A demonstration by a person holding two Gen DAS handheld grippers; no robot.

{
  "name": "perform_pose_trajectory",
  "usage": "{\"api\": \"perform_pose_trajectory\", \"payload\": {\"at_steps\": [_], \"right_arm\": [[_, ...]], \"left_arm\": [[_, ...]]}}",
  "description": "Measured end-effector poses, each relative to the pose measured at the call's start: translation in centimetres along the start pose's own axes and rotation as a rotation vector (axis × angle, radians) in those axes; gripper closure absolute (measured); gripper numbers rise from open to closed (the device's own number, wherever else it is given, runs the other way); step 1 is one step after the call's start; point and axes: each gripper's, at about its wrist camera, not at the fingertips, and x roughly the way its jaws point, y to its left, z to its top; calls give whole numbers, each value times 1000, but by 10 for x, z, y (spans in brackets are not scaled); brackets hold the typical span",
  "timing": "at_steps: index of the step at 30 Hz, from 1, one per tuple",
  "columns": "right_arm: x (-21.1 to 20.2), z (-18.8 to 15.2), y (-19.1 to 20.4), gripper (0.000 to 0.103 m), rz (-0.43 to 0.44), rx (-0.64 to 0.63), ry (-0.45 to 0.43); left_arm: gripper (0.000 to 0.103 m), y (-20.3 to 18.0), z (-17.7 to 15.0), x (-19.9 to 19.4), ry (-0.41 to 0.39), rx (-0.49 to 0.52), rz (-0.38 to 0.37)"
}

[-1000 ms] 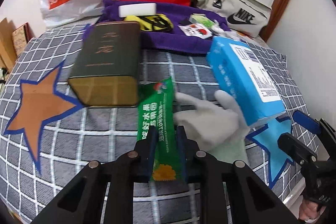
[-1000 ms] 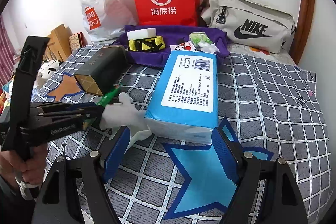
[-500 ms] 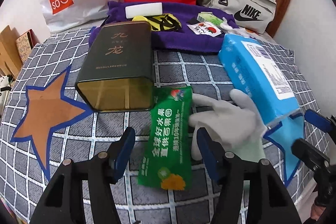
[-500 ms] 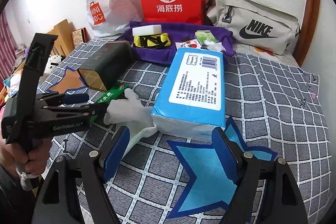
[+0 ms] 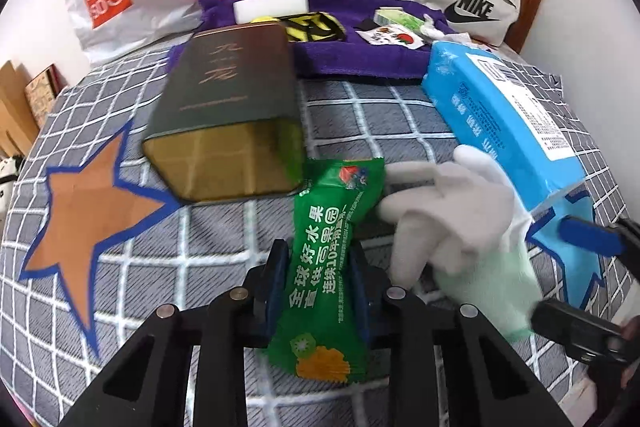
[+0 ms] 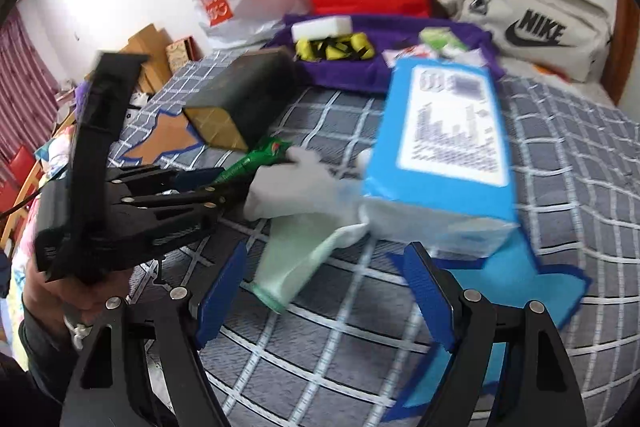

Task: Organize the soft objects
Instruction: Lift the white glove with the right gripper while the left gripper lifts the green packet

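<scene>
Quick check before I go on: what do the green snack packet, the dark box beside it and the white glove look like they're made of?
Green snack packet: glossy plastic film, by its sheen and crimped end; it creases between the left gripper fingers. Dark box: probably metal tin, with a reflective gold end and rounded edges, though coated card is possible. White glove: matte knit fabric, limp, with a pale green cuff.

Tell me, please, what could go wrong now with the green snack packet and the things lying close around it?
1. The left claw has just been closing on the green snack packet and pinches only its middle; the packet may slip or get crushed.
2. The white glove touches the packet and might be dragged along.
3. The dark tin lies close and may get bumped.
</scene>
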Motion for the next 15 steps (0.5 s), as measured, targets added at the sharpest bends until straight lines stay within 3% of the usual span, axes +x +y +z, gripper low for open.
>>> {"api": "perform_pose_trajectory", "payload": {"at_steps": [4, 7, 9, 11, 15], "right_arm": [[24, 0, 9, 26, -23, 29, 36], [34, -2, 17, 47, -52, -2, 32], [34, -4, 24, 76, -80, -61, 16], [31, -7, 27, 89, -38, -85, 28], [19, -15, 31, 91, -28, -131, 46]], "left_arm": [[75, 15, -11, -7, 0, -48, -39], [75, 20, -16, -11, -9, -64, -56], [75, 20, -16, -13, -17, -58, -51], [75, 20, -18, -15, -20, -59, -54], [75, 22, -20, -19, -23, -64, -52]]}}
